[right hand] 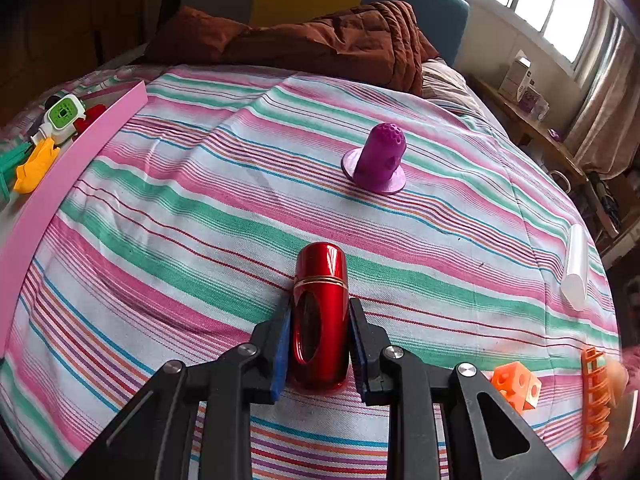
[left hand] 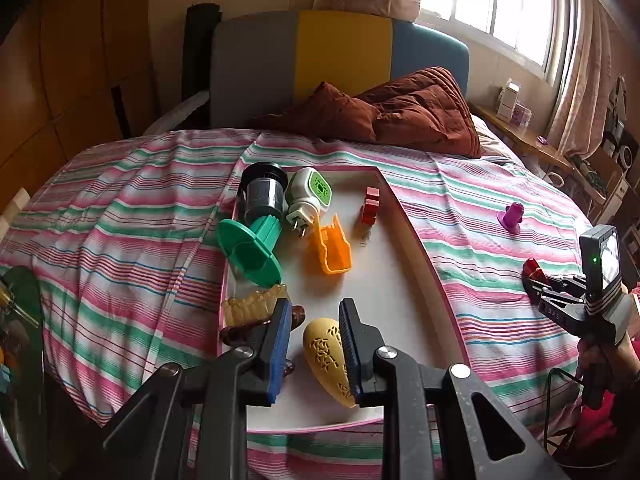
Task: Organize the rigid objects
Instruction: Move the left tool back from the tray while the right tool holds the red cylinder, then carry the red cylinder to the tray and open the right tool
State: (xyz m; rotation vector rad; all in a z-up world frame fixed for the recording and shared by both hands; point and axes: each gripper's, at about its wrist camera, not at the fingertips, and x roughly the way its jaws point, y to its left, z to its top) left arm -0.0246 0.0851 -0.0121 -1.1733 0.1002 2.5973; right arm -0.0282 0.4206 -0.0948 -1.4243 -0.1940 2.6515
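A pink-rimmed white tray [left hand: 408,216] lies on the striped bed. It holds a black cylinder [left hand: 262,192], a white-green plug device [left hand: 310,196], a green funnel piece [left hand: 250,250], an orange scoop [left hand: 330,250], a red block [left hand: 370,206], a beige comb piece [left hand: 252,304] and a yellow perforated egg shape [left hand: 326,354]. My left gripper [left hand: 316,320] is open just above the tray, its right finger beside the yellow shape. My right gripper [right hand: 320,320] is shut on a shiny red cylinder [right hand: 320,304] low over the bedspread; it also shows in the left wrist view [left hand: 536,280].
A purple knobbed piece [right hand: 380,160] stands on the bedspread right of the tray. An orange cube [right hand: 518,386], an orange ribbed piece [right hand: 596,400] and a white tube [right hand: 576,268] lie near the bed's right edge. A brown quilt [left hand: 400,112] is heaped at the headboard.
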